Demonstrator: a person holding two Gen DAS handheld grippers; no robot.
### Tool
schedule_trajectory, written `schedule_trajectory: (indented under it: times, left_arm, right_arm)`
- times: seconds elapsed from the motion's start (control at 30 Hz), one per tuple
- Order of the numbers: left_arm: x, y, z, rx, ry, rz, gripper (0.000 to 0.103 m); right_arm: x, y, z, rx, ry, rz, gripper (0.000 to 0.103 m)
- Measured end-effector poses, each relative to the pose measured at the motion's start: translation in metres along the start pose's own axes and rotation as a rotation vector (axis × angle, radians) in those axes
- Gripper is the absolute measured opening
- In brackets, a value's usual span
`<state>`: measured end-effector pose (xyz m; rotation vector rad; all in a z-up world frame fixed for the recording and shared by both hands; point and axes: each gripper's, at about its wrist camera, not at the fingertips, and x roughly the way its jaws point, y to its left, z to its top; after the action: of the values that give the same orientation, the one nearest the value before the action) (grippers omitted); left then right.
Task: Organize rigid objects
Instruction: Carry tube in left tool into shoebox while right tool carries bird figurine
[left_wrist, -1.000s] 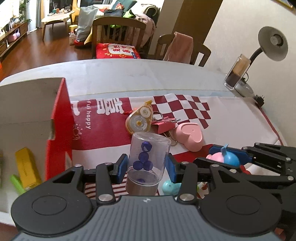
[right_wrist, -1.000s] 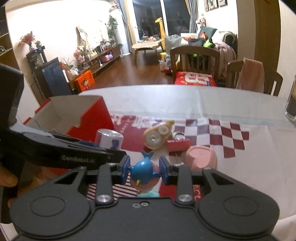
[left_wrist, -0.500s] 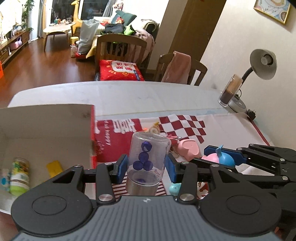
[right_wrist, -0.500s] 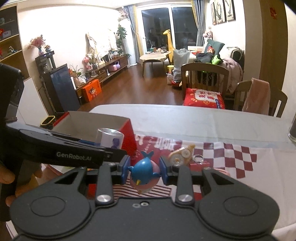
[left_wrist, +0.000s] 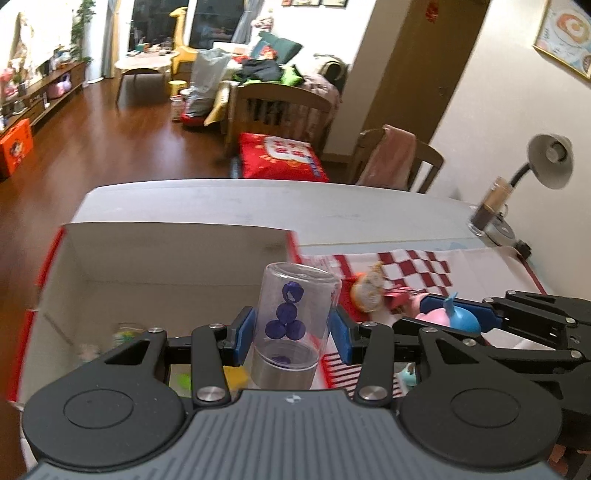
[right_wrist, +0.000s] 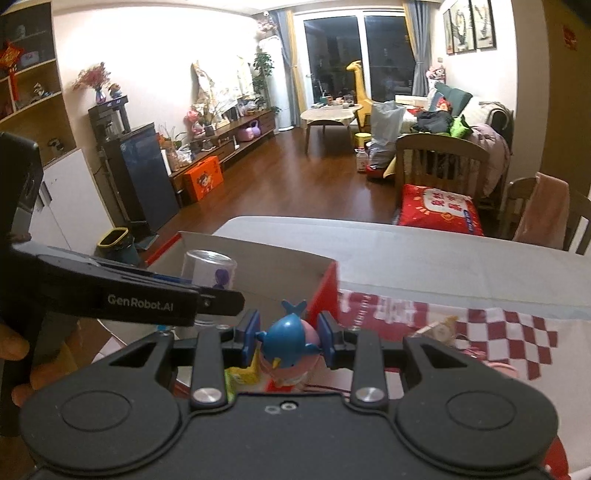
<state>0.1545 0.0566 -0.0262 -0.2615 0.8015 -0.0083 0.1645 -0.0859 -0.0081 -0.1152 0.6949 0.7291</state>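
Note:
My left gripper (left_wrist: 291, 334) is shut on a clear plastic jar (left_wrist: 291, 325) holding blue pins, held above the open red-and-white cardboard box (left_wrist: 177, 251). My right gripper (right_wrist: 288, 334) is shut on a blue and pink whale toy (right_wrist: 290, 341), at the box's right wall (right_wrist: 327, 291). In the left wrist view the right gripper (left_wrist: 452, 319) with the whale toy (left_wrist: 458, 319) is at the right. In the right wrist view the jar (right_wrist: 210, 269) and the left gripper's fingers (right_wrist: 147, 295) are at the left.
Inside the box lie a small jar (left_wrist: 123, 332), a yellow block (left_wrist: 236, 376) and a green item (left_wrist: 183, 380). On the red checkered cloth (left_wrist: 417, 266) lie a correction tape (left_wrist: 369, 291) and a red clip. A lamp (left_wrist: 546, 162) and a glass (left_wrist: 487, 210) stand at the far right.
Both grippers have risen and moved left with their objects, from over the cloth to over the box. The box interior now fills the left wrist view.

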Motion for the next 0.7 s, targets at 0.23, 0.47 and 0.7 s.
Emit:
schedule_trajectory:
  times: [0.23,0.47,0.7]
  left_arm:
    - [-0.004,0.055,0.001,-0.032,0.007,0.071,0.043]
    - [0.013,0.105,0.001,-0.066,0.042,0.148,0.043]
    - [0.042,0.133,0.000,-0.031,0.089,0.255,0.043]
  right_arm:
    - [0.040,0.031,0.008,-0.035,0.043,-0.003,0.033]
    - [0.081,0.056,0.001,-0.049,0.112,-0.004,0.033]
    - [0.112,0.072,-0.006,-0.045,0.162,0.014,0.033]
